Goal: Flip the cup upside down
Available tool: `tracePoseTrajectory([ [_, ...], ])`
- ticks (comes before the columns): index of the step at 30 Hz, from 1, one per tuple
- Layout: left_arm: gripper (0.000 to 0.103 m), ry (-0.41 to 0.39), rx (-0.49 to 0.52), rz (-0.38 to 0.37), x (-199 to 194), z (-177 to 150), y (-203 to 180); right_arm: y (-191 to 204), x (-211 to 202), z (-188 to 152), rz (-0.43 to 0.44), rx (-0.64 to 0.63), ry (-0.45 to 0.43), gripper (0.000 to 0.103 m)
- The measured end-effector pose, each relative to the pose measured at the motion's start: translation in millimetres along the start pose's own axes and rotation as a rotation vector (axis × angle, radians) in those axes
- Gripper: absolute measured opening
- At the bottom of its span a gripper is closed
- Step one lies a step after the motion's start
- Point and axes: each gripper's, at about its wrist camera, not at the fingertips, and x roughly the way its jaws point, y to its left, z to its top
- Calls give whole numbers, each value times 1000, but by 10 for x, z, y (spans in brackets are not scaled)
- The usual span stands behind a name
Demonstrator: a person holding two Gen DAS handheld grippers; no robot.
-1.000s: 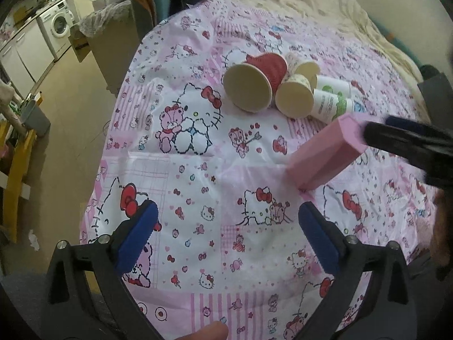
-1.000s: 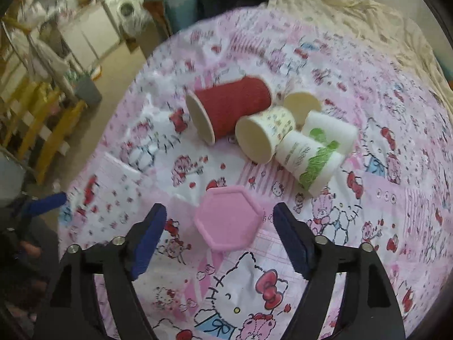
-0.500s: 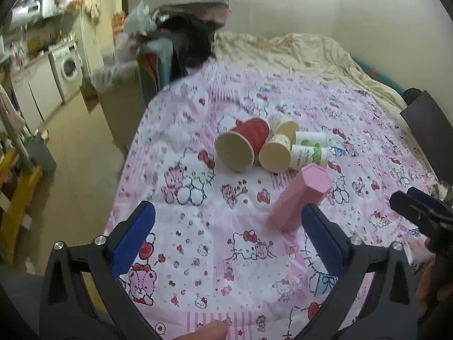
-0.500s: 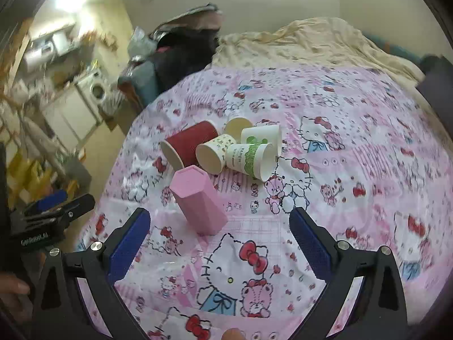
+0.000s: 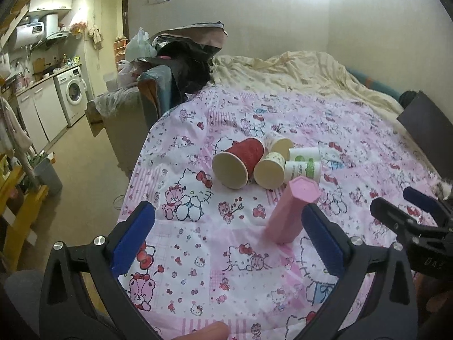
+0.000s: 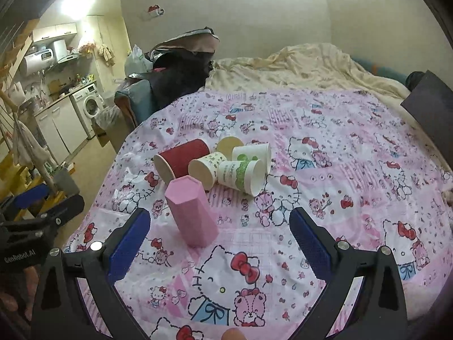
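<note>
Nearest the cameras, the left gripper (image 5: 226, 238) and the right gripper (image 6: 219, 239) both have their blue-padded fingers spread wide with nothing between them. Their lower frames are cut off by the picture edges. Beyond them, the pink hexagonal cup (image 6: 191, 212) stands closed end up on the Hello Kitty sheet (image 6: 339, 175); its rim is hidden against the fabric. Behind it lie a red cup (image 6: 181, 160), a patterned cup (image 6: 206, 167) and two green-printed cups (image 6: 240, 174), touching in a cluster. A further cup behind them is mostly hidden.
</note>
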Motion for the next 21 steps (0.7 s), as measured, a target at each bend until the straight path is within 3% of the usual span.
tracePoseTrajectory([
  [21,103,16,1,6,12,-15,-19,2,-26,10,-29,-7,-13,103],
])
